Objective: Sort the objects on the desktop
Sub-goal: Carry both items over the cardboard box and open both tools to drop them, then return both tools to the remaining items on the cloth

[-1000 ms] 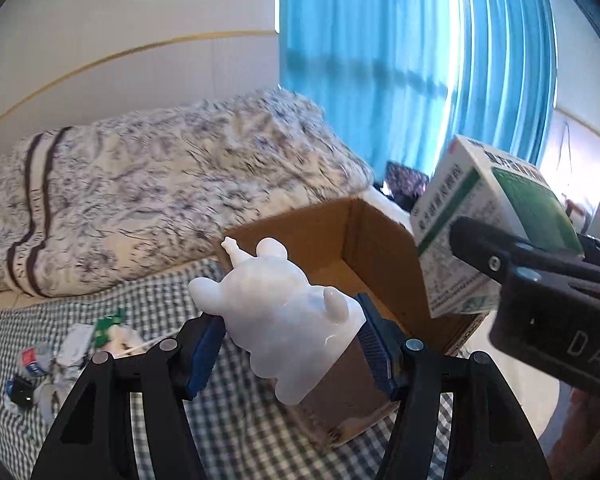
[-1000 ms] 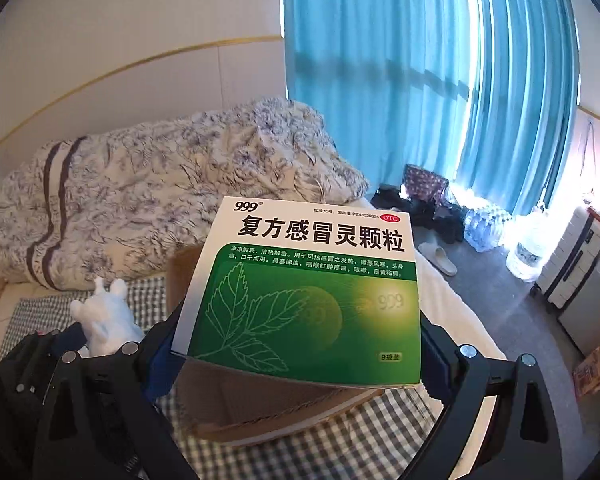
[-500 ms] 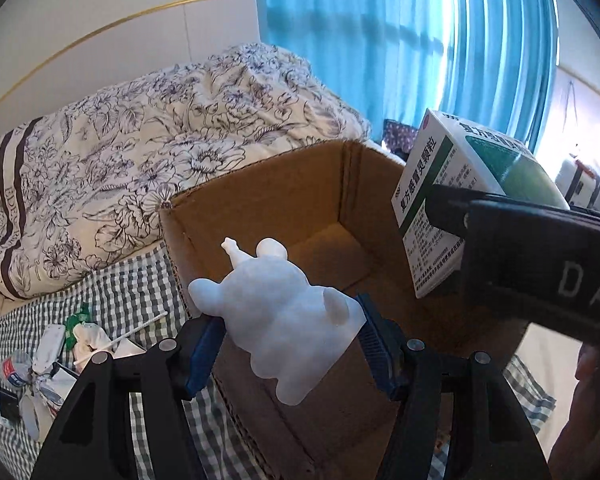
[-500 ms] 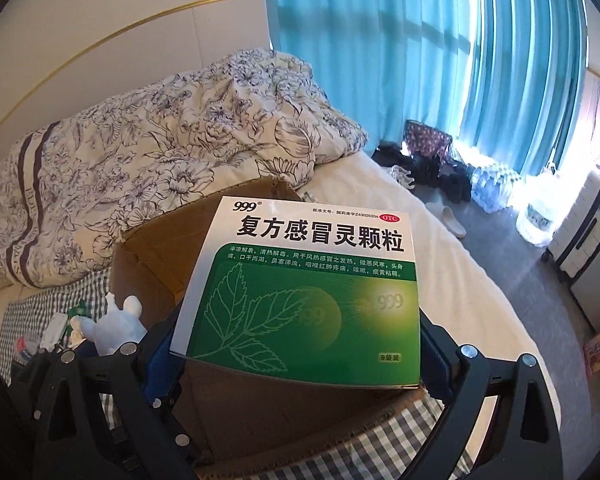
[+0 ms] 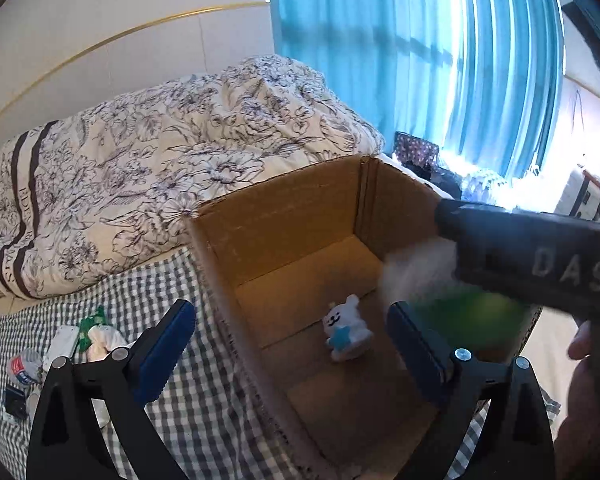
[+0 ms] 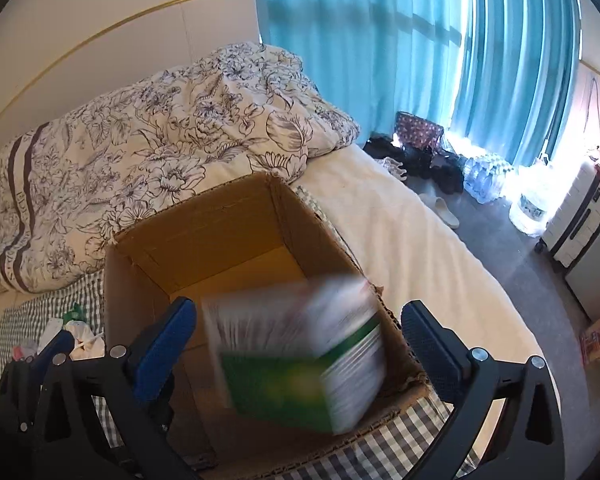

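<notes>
Two fisheye views from grippers we hold over a bed. Both claws have just let go. A sec ago our left gripper (image 5: 288,328) pinched a white bunny figurine (image 5: 347,330); now its blue pads (image 5: 168,344) are spread wide w/ nothing between them, and the figurine sits upright on the floor of the open cardboard box (image 5: 284,216), face toward us. Our right gripper (image 6: 298,336) had clamped a green-and-white medicine box (image 6: 296,360); its fingers are now spread apart too, and the medicine box is a motion-blurred shape dropping between them into the cardboard box, not yet at rest. In the left view the same pack shows as a green-white smear (image 5: 456,308) near the carton's right wall, under the black body of the right gripper.

What this means, in our judgement: two items are as good as sorted, and both hands are free for the next pick. Left of the carton, on the checked cloth (image 5: 204,392), a small heap of leftover bits (image 5: 72,348) waits: wrappers, sth green, a small can; too small to name fully. Floral duvet and blue curtains behind.
</notes>
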`<state>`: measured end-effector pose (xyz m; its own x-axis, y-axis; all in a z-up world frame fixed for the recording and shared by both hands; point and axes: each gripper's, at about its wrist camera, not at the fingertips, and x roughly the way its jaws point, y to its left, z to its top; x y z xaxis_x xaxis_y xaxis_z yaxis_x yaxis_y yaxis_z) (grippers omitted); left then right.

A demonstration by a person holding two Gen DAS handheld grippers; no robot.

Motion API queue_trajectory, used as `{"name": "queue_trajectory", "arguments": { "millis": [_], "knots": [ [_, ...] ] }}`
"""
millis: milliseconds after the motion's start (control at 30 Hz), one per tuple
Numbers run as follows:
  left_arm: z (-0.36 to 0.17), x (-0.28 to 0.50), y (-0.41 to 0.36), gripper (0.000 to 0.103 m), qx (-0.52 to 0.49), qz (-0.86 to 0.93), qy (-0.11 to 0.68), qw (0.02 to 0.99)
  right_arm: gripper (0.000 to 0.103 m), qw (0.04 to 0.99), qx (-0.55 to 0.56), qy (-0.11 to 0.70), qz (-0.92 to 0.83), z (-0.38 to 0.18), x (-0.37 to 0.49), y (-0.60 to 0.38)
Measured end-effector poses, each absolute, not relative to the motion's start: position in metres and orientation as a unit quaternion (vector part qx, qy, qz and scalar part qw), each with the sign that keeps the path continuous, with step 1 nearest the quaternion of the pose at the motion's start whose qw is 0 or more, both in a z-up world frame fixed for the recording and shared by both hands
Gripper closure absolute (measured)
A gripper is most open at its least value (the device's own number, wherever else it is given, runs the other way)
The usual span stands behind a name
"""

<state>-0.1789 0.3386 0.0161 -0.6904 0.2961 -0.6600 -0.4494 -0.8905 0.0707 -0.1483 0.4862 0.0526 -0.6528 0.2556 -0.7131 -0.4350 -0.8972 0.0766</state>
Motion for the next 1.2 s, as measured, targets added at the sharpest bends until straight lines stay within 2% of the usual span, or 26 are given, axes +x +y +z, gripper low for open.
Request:
{"name": "queue_trajectory", "arguments": {
  "millis": [500,833,1200],
  "knots": [
    [0.058,-0.136,0.271,0.004,-0.324,0.93,0.09,0.146,0.0,0.164,-0.347,0.114,0.916,0.087,-0.089,0.433],
    [0.071,-0.088,0.166,0.0,-0.317,0.942,0.061,0.087,0.0,0.114,-0.331,0.099,0.931,0.096,-0.038,0.345],
    [0.046,-0.044,0.043,0.0,-0.319,0.947,0.026,-0.008,0.0,0.041,-0.345,0.081,0.934,0.066,-0.009,0.248]
  ]
}}
